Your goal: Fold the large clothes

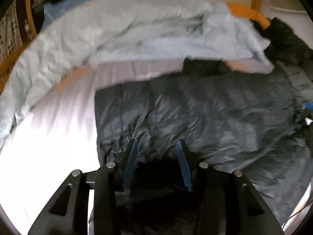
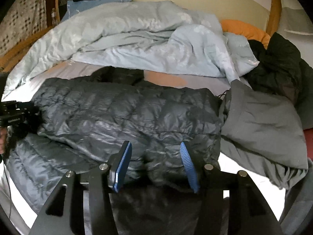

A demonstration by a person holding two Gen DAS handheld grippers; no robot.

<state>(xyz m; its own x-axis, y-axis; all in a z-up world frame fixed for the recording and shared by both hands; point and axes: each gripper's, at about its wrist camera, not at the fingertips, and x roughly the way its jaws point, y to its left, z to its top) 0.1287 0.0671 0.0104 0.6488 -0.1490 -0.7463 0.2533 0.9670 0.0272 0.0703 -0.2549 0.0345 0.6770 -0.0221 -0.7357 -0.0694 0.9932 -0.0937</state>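
On the bed's pale sheet [image 2: 205, 82] lay the dark grey puffer jacket [image 2: 127, 117], folded over on itself into a broad quilted slab, and it serves here as the landmark. Behind the jacket a light blue duvet [image 2: 137, 37] was heaped toward the wall, with an orange pillow [image 2: 244, 29] past its right end. Just right of the jacket, touching its edge, sat a crumpled grey garment [image 2: 260, 121], and behind that a black garment [image 2: 277, 62]. The right gripper [image 2: 155, 146] hovered over the jacket's near edge, its blue pads apart and pressing on nothing. The left gripper [image 1: 157, 145] stood over the jacket's near left part, jaws likewise parted with only loose fabric below; that view was blurred. In the right wrist view the left gripper's black body [image 2: 13, 113] showed at the jacket's left end.
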